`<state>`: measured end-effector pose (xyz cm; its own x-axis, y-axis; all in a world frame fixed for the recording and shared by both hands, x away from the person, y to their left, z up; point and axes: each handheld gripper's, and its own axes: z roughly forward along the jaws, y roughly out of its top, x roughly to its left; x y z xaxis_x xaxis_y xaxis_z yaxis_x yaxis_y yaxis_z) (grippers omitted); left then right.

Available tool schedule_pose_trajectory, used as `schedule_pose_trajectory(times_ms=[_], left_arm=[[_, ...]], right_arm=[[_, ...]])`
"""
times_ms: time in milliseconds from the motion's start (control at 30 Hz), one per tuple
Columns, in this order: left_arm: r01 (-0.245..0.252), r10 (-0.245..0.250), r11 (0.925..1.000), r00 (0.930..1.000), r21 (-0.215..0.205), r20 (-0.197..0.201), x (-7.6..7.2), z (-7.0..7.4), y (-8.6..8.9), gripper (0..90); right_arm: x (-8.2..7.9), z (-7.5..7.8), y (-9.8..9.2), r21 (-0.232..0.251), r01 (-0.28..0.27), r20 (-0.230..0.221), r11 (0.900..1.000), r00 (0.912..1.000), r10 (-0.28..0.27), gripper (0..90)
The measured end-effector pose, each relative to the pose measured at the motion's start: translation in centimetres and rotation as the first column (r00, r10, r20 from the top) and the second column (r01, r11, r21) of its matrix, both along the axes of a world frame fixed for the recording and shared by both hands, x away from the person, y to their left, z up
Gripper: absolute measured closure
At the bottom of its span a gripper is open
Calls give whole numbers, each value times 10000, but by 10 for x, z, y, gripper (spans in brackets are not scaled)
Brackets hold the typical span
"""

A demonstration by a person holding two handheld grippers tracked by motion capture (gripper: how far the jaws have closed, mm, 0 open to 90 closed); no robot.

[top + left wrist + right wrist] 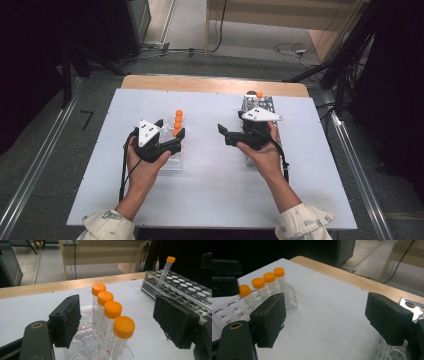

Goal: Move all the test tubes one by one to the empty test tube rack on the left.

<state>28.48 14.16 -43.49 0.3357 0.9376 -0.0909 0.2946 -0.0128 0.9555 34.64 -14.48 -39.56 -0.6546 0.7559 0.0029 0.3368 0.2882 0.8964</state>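
Several orange-capped tubes (177,122) stand in a row in a clear plastic rack (172,161) left of the table's middle. My left gripper (172,134) is open at that row. In the left gripper view its pads (66,322) stand wide apart, and the nearest tube (122,337) rises between them, untouched. A metal rack (257,106) at the back right holds one orange-capped tube (259,94). My right gripper (231,127) is open in front of it, pointing left. Between its jaws (328,318) lies only the white table cover.
A white sheet (215,185) covers the table, with a bare wooden strip (215,85) along the far edge. The metal rack (190,290) has many empty holes. The floor beyond has cables (292,50), dark stands and furniture.
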Motion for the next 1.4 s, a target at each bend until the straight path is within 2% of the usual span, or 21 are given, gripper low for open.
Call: schedule_pose_trajectory(times_ms=[133, 333, 400, 567, 733, 833, 867, 967, 1100, 1200, 1400], left_arm=[[-38, 38, 10000, 10000, -86, 32, 0, 2, 2, 218], [-110, 110, 9999, 9999, -105, 58, 0, 2, 3, 215], [-126, 127, 9999, 9999, -111, 79, 0, 2, 3, 215], [-108, 109, 9999, 9999, -116, 74, 0, 2, 3, 215], [-89, 90, 9999, 9999, -119, 55, 1, 2, 3, 215], [-79, 80, 9999, 10000, -109, 55, 1, 2, 2, 215], [-80, 81, 9999, 10000, -100, 51, 1, 2, 2, 215], [-83, 83, 9999, 10000, -82, 33, 1, 1, 2, 216], [-59, 59, 9999, 10000, -94, 25, 2, 1, 2, 216], [-58, 59, 9999, 10000, -100, 39, 2, 1, 2, 216], [-46, 46, 9999, 10000, -109, 29, 2, 2, 3, 217]], right_arm=[[13, 0, -12, 183, 729, -30, 9972, 9973, -729, 160], [29, 1, -30, 283, 1671, 9, 9855, 9859, -1672, 163], [36, 2, -37, 397, 2031, 21, 9784, 9791, -2033, 163], [53, 0, -51, 338, 2831, 220, 9585, 9586, -2839, 182], [71, -8, -60, -72, 3379, 153, 9411, 9411, -3378, 224], [82, -11, -63, -297, 3568, 170, 9337, 9342, -3564, 295], [86, -12, -64, -281, 3564, 155, 9339, 9343, -3561, 315], [96, -17, -65, -772, 3585, 50, 9303, 9332, -3592, 374], [106, -20, -65, -890, 3460, -387, 9340, 9358, -3503, 449], [113, -22, -61, -1115, 3263, -852, 9387, 9379, -3362, 466], [124, -29, -60, -1539, 3292, -1317, 9316, 9276, -3495, 544]])
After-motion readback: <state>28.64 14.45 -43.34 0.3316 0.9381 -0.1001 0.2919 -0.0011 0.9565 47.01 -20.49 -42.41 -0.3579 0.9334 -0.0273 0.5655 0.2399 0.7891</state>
